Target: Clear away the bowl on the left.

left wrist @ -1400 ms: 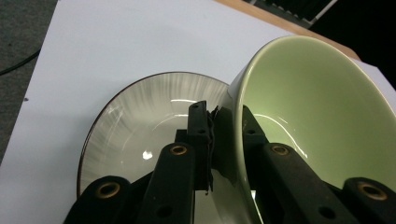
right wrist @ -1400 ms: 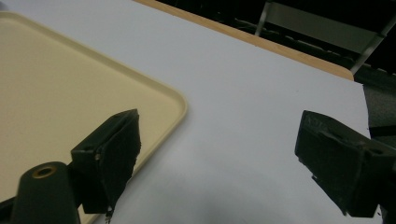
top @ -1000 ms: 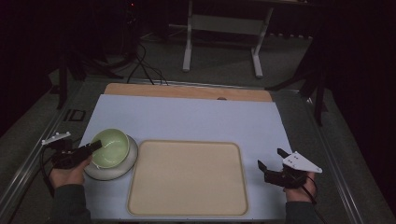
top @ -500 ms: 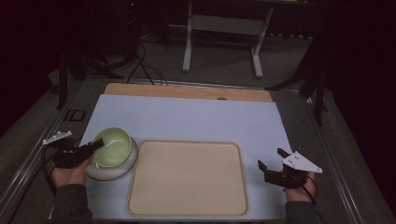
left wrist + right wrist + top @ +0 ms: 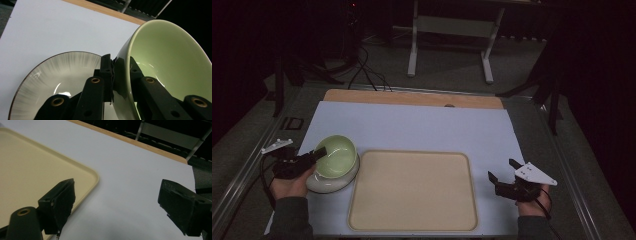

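A pale green bowl (image 5: 337,155) rests tilted on a white plate with a dark rim (image 5: 329,182) at the left of the table. My left gripper (image 5: 319,151) is shut on the bowl's near-left rim. In the left gripper view, one jaw is inside the bowl (image 5: 170,62) and the other outside, above the plate (image 5: 57,72), with the left gripper (image 5: 113,62) pinching the wall. My right gripper (image 5: 502,169) is open and holds nothing, just right of the beige tray (image 5: 412,192). The right gripper (image 5: 117,192) hangs over the white mat beside the tray's corner (image 5: 30,165).
A white mat (image 5: 422,130) covers the table, with a wooden strip (image 5: 412,98) along its far edge. A metal stand (image 5: 449,30) and cables are on the floor beyond. The tray holds nothing.
The left gripper and the bowl have edged slightly to the right, and the bowl is tipped a little more. The right gripper has stayed still.
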Action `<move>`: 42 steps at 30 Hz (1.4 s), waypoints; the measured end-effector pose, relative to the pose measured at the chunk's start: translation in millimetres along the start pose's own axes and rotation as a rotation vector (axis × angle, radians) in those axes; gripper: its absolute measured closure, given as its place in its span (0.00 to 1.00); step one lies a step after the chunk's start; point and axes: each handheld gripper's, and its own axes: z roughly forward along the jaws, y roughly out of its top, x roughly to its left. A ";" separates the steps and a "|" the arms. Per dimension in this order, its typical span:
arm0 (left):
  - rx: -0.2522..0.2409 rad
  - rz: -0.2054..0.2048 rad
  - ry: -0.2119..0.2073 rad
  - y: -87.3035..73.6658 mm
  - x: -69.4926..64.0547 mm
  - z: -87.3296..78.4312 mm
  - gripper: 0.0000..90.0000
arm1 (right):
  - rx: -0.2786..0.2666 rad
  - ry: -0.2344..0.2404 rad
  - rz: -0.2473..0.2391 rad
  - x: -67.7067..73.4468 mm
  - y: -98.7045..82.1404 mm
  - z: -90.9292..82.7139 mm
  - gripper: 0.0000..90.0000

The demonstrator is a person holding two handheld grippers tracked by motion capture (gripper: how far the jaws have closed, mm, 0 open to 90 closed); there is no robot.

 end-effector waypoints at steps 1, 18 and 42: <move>0.000 0.001 -0.002 0.0 -0.7 0.3 0.90 | 0.000 0.000 0.000 0.0 0.0 0.0 0.15; -0.006 0.002 -0.008 -0.5 -7.6 3.6 0.90 | -0.001 0.000 -0.001 0.1 0.0 0.1 0.15; 0.009 0.032 -0.037 -3.4 -21.8 12.2 0.90 | -0.002 0.001 -0.006 0.2 0.3 0.0 0.15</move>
